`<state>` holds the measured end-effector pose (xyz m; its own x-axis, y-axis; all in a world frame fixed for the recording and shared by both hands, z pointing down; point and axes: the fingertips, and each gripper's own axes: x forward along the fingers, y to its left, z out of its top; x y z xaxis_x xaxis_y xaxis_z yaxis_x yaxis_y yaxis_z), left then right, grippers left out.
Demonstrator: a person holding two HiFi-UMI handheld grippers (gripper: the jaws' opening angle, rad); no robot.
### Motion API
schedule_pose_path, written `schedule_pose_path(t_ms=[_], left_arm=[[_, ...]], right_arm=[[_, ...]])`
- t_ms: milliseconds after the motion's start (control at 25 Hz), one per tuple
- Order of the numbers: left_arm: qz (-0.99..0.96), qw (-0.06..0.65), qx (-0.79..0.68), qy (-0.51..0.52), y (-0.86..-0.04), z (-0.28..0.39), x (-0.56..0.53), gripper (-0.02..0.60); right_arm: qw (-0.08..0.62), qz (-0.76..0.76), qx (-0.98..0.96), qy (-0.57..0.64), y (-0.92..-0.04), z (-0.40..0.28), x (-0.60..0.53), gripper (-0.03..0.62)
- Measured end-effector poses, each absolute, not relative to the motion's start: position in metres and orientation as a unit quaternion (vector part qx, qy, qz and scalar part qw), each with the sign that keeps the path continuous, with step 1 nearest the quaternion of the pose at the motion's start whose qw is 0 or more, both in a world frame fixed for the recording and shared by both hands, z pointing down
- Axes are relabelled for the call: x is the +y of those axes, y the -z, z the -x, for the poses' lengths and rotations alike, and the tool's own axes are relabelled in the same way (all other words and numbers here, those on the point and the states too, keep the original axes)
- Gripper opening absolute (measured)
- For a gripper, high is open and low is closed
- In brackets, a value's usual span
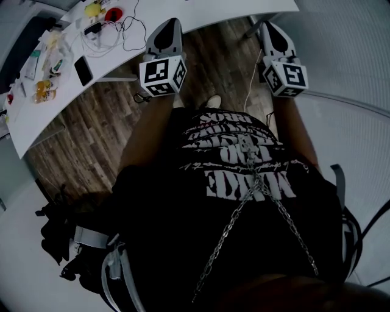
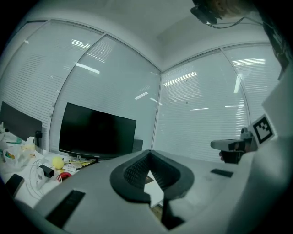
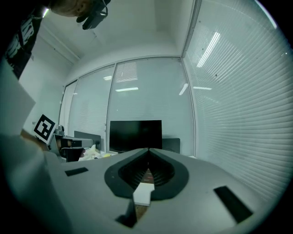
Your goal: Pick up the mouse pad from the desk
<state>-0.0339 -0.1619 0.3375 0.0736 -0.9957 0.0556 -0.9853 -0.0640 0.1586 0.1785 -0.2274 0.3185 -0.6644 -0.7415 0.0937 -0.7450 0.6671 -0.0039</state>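
Your stance: You stand over a wooden floor (image 1: 103,122), seen from your head looking steeply down. Your black shirt (image 1: 183,201) with white print and a metal chain (image 1: 271,198) fill the lower half of the head view.
Left gripper: You hold the left gripper (image 1: 169,33) out in front of your body, above the floor and close to the desk edge. Its marker cube (image 1: 163,74) faces up at you.
Left jaws: They are closed, tips meeting, with nothing between them.
Right gripper: You hold the right gripper (image 1: 274,36) about level with the left one and well apart from it, also over the floor.
Right jaws: They are closed tip to tip and grip nothing.
Desk: A white desk (image 1: 42,122) curves along the upper left and top of the head view, beyond both grippers. Neither gripper touches it.
On the desk: A black phone (image 1: 83,70) lies there, with a yellow ball (image 1: 92,8), a red object (image 1: 113,13) just beside the ball, loose cables (image 1: 122,30), and a yellow packet (image 1: 44,89) near the left edge.
Monitor: A dark monitor (image 2: 97,131) stands on the desk, ahead of both grippers. Its screen is black.
Mouse pad: You cannot make out the mouse pad in any view.
Room: Pale blinds (image 2: 201,114) cover the glass walls behind the monitor.
Floor at your left: A dark bag (image 1: 61,231) with grey straps lies at the lower left.
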Motion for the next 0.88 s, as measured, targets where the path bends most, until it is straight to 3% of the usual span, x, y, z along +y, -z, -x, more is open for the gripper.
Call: schedule_pose_path(t_ms=[880], left_arm=[[-0.714, 0.1, -0.692, 0.014, -0.358, 0.042, -0.246, 0.006]], right_arm=[[0.042, -0.402, -0.914, -0.044, -0.338, -0.176, -0.314, 0.0]])
